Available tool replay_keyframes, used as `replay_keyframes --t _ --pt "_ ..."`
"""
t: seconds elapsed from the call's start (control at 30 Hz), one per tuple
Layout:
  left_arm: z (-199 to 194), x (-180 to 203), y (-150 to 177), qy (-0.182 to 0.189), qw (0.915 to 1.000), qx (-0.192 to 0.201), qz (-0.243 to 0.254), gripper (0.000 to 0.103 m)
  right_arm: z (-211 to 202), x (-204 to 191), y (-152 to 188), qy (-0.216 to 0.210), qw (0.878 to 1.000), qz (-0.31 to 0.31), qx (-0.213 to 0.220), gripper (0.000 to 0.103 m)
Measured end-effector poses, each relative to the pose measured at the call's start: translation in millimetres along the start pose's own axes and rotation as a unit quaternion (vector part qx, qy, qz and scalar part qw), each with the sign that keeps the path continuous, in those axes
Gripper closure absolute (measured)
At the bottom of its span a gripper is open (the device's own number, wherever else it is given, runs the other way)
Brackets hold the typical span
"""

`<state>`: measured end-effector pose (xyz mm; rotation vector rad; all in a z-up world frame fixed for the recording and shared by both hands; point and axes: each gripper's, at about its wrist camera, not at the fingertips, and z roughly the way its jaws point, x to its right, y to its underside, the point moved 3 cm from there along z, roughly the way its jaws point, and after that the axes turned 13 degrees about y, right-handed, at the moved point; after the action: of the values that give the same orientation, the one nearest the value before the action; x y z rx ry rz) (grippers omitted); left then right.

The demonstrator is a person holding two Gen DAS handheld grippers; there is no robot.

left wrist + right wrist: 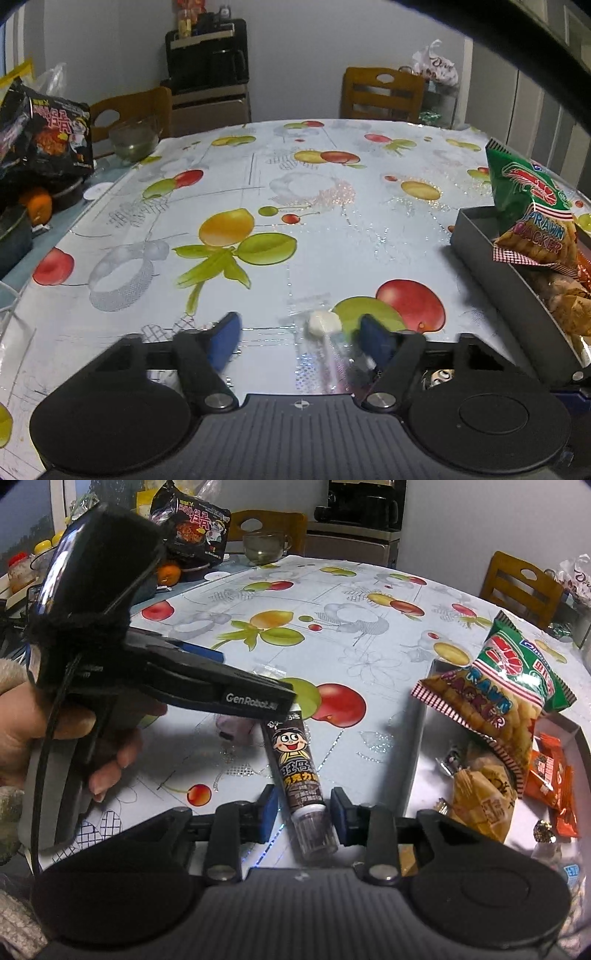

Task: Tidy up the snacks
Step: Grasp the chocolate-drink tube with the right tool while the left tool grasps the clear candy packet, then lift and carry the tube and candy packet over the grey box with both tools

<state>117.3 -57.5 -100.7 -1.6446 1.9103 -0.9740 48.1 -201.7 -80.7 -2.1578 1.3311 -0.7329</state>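
Taking the grey tray (421,746) as the landmark and reading from the left: far to its left, at the table's back corner, a black noodle packet (195,526) stands beside an orange (169,572) and a glass bowl (263,546).

Nearer, still left of the tray, a hand (55,731) grips the left gripper (297,341). Its blue fingers (225,339) stand half spread on either side of a clear-wrapped white sweet (325,323) lying on the fruit-print tablecloth (332,229); the right-hand finger is at the wrapper's edge, but the blur hides whether it presses.

Just left of the tray's near corner, the right gripper (303,814) pinches the clear cap end of a brown chocolate tube (295,764), which points away over the cloth.

Inside the tray, a green prawn cracker bag (509,686) leans upright against the wall, with yellow biscuit packs (480,801) below it and orange packets (554,779) further right.

Behind the tray stands a wooden chair (521,587).
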Motion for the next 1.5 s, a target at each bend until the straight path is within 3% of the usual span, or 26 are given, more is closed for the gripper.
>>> replay_keyframes --t 0.2,0.33,0.67,0.7,0.77,1.5 --pt "-6.2 -6.9 1.1 0.010 0.9999 0.005 0.006 0.064 0.8 0.1 -2.4 0.000 1.000 0.002 0.001 0.069" --pt "-10.5 -10.2 3.8 0.020 0.9997 0.008 0.009 0.067 0.5 -1.9 -8.2 -0.002 1.000 0.000 0.009 0.061" --pt "-13.9 -12.4 7.3 0.042 0.9988 0.015 0.018 0.080 13.2 -12.1 -14.0 0.008 1.000 -0.023 0.009 0.061" --pt "-14.2 -12.5 7.4 0.044 0.9987 0.015 0.018 0.081 12.7 -13.5 -14.2 0.010 0.999 -0.028 0.011 0.067" --pt "-14.4 -12.5 7.5 0.048 0.9985 0.017 0.019 0.083 12.0 -15.8 -13.6 0.010 0.999 -0.037 0.016 0.077" --pt "-40.2 -8.9 5.7 0.064 0.9966 0.047 0.020 0.085 -9.7 -3.5 -14.7 -0.011 0.998 -0.002 0.063 0.081"
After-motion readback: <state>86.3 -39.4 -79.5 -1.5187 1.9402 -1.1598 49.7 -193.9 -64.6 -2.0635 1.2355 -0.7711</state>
